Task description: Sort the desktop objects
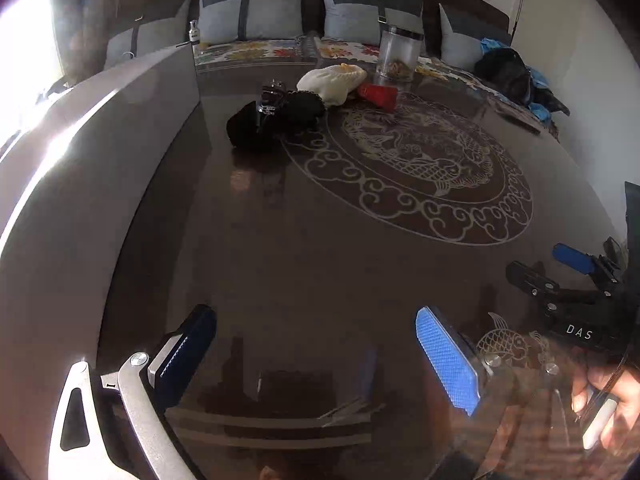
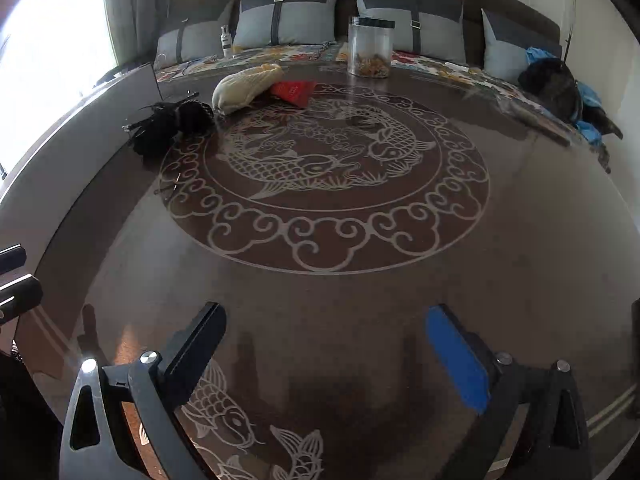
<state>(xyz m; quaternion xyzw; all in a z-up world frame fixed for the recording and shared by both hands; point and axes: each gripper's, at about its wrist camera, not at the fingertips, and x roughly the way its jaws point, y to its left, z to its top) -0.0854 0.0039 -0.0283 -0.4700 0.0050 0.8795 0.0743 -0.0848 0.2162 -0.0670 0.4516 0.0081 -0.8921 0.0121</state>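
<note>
While both my claws hang over the dark glossy fish-patterned table (image 2: 520,240), left gripper (image 1: 316,354) and right gripper (image 2: 326,354) gape wide, empty. Black bundle (image 2: 172,128), cream knitted pouch (image 2: 244,88), red packet (image 2: 294,92) and clear jar (image 2: 369,48) sit far across.

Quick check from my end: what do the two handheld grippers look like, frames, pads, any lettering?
The left gripper has a silver-grey frame and blue textured pads. The right gripper has a black frame, blue pad facing, round silver bolts and white "DAS" lettering on its body.
</note>
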